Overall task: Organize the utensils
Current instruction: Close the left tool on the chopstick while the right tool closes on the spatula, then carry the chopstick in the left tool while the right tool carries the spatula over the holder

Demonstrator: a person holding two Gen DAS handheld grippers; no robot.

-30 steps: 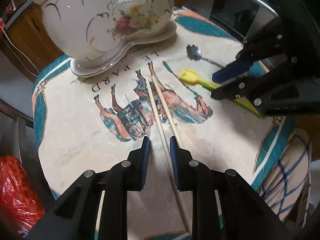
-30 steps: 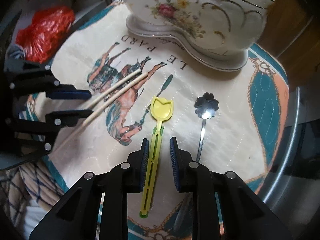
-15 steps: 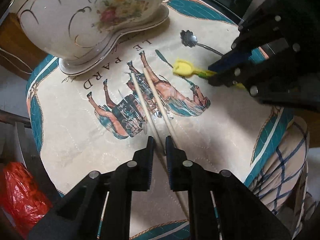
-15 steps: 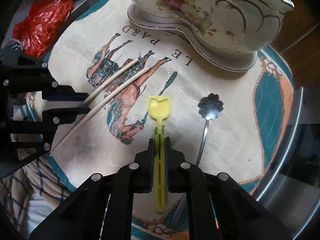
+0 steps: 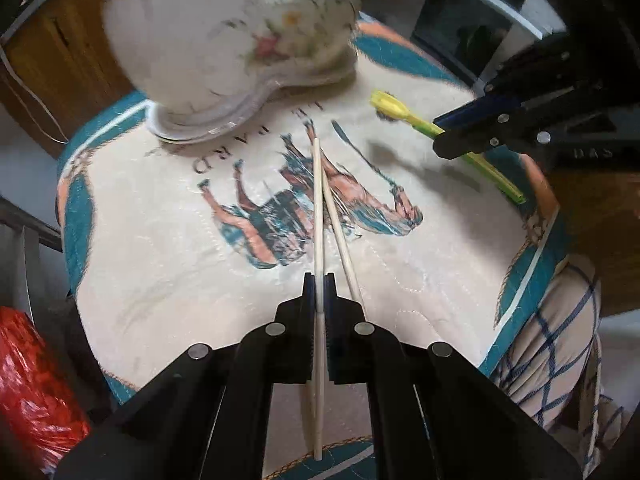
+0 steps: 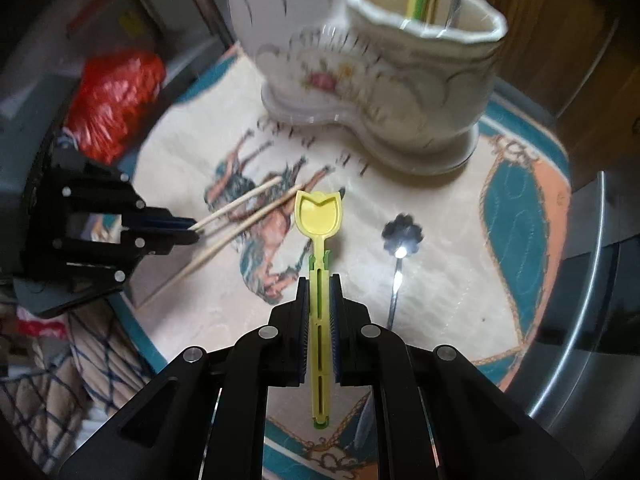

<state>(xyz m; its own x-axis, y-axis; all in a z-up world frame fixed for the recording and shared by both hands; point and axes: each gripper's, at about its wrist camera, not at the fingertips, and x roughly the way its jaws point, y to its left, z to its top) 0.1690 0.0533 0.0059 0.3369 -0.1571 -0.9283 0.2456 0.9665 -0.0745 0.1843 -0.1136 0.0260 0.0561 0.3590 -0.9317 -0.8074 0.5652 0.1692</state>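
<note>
A round table lay under a quilted cloth [image 5: 168,264] with a teal and orange border and a printed horse scene. Wooden cabinet fronts stood behind it, and a red plastic bag [image 6: 116,100] sat off to one side.

At the far edge of the cloth stood a white ceramic holder [image 6: 400,92], floral and gold-trimmed; its open pot already held a few utensils upright, too blurred to name.

The left gripper [image 5: 319,292] was clenched on one wooden chopstick [image 5: 317,200], which ran forward between its fingers and seemed raised off the cloth. The second chopstick [image 5: 340,236] lay just beside it on the horse print, angled so that the two nearly met at their far ends.

The right gripper [image 6: 319,296] was clamped on the handle of a yellow-green tulip-shaped spoon [image 6: 318,216], its bowl pointing toward the holder and held above the cloth.

A small metal spoon [image 6: 402,236] with a flower-shaped bowl rested on the cloth to the right of the yellow one, apart from it.
</note>
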